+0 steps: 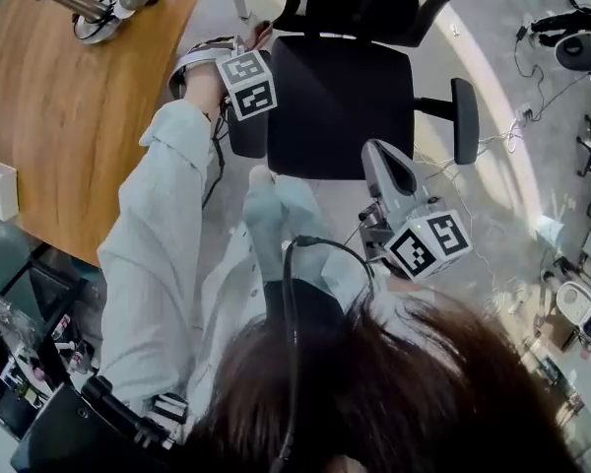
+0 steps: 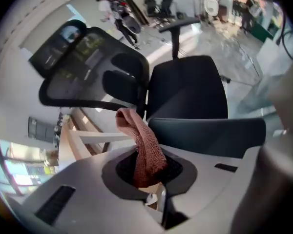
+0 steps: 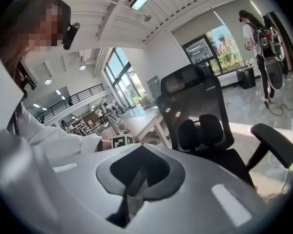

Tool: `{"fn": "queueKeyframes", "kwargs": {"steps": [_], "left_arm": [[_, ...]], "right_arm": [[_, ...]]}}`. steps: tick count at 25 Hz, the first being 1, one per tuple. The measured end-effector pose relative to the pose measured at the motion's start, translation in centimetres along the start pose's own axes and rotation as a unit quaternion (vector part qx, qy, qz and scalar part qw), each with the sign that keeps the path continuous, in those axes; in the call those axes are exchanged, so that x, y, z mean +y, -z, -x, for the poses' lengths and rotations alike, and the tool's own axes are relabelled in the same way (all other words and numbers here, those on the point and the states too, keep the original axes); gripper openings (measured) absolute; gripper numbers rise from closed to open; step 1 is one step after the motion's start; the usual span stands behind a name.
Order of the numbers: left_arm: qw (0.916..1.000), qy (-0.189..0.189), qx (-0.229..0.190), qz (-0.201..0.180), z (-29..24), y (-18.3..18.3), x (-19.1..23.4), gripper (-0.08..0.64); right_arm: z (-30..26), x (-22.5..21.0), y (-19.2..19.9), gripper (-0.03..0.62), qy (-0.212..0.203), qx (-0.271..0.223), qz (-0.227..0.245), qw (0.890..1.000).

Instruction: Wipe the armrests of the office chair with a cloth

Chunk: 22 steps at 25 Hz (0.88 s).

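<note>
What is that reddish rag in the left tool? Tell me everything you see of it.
The cloth is reddish-brown with a coarse, knitted-looking weave, bunched into a narrow strip. The left gripper is shut on its lower end; the free end stands up and flops over. It is beside a dark padded armrest; whether they touch is unclear.

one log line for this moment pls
left gripper: shut on cloth, by armrest | right gripper: shut, empty, off chair | wipe contact: unclear
</note>
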State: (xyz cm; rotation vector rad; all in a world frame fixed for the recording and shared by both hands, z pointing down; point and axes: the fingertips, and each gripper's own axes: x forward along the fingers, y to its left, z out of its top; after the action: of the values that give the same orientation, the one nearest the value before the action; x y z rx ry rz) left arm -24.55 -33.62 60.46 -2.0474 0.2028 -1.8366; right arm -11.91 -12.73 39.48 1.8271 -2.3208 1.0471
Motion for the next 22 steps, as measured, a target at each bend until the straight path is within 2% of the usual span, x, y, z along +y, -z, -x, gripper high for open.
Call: {"fn": "queueKeyframes", "kwargs": {"steps": [2,6,10,16,22], "left_arm": [[0.997,0.013,0.036,-0.067,-1.4,-1.1,-1.6,0.043],[0.9909,0.032,0.069,-0.111,-1.9,-1.8,-3.6,0.043],[0.9881,0.063,0.074,-0.119,-0.5,-1.7,-5.8,0.043],[0.9841,0.106,0.077,-0.12,2.1,-0.4,-10.1,0.043],[0.9801,0.135,0.079,-0.123,5.3,0.6,-15.0,0.043]], "right_arm": [[0.7,-0.8,0.3,0.0,0.011,-0.001,-0.012,1.0],[1.4,-1.5,0.3,0.0,0.017,-0.008,-0.025,1.0],[1.4,-1.0,-0.1,0.0,0.005,-0.015,-0.033,0.999],[0.6,1.1,-0.3,0.0,-0.023,-0.013,-0.018,0.999],[0.1,2.8,-0.1,0.0,-0.044,-0.01,-0.015,0.999]]}}
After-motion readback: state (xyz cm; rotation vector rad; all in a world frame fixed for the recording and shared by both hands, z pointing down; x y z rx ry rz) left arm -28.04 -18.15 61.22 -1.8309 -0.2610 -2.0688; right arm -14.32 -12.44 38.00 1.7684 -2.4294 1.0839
